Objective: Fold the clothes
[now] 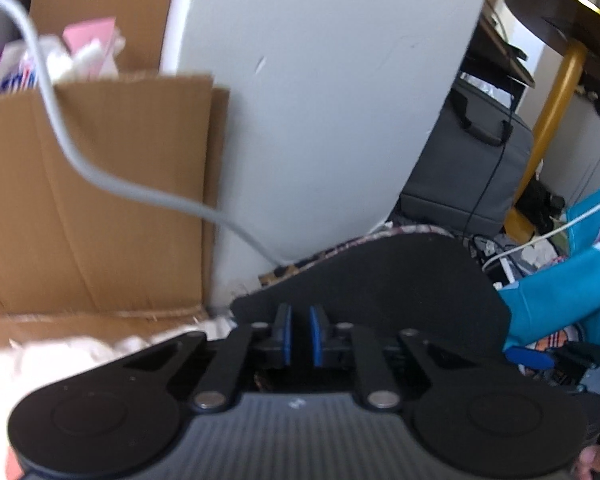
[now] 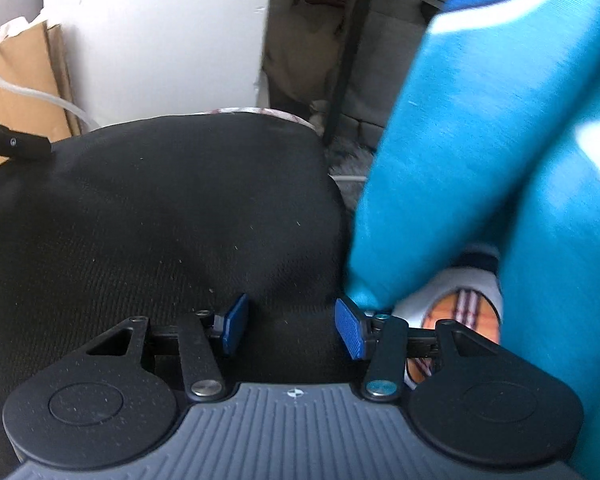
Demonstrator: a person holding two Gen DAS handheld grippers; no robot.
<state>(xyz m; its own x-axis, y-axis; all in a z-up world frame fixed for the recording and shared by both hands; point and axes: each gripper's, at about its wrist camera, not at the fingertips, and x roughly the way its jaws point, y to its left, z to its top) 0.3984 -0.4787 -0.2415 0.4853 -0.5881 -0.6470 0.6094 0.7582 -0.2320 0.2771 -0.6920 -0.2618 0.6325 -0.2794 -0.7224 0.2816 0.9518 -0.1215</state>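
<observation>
While hanging, teal garment (image 2: 480, 152) just beside right jaws, outside them.

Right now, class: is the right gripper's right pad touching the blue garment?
Cannot tell. In the right wrist view the blue garment hangs against the right pad of the right gripper, but blur hides any gap.

1. your left wrist view looks down and forward from low at the near edge of the black seat cushion (image 1: 380, 276), toward the white wall (image 1: 320, 100).
2. your right wrist view sits close above that cushion (image 2: 160, 220), facing the same wall (image 2: 160, 40).
3. both share the cushion, the wall and the blue garment (image 2: 480, 160) to the cushion's right.
</observation>
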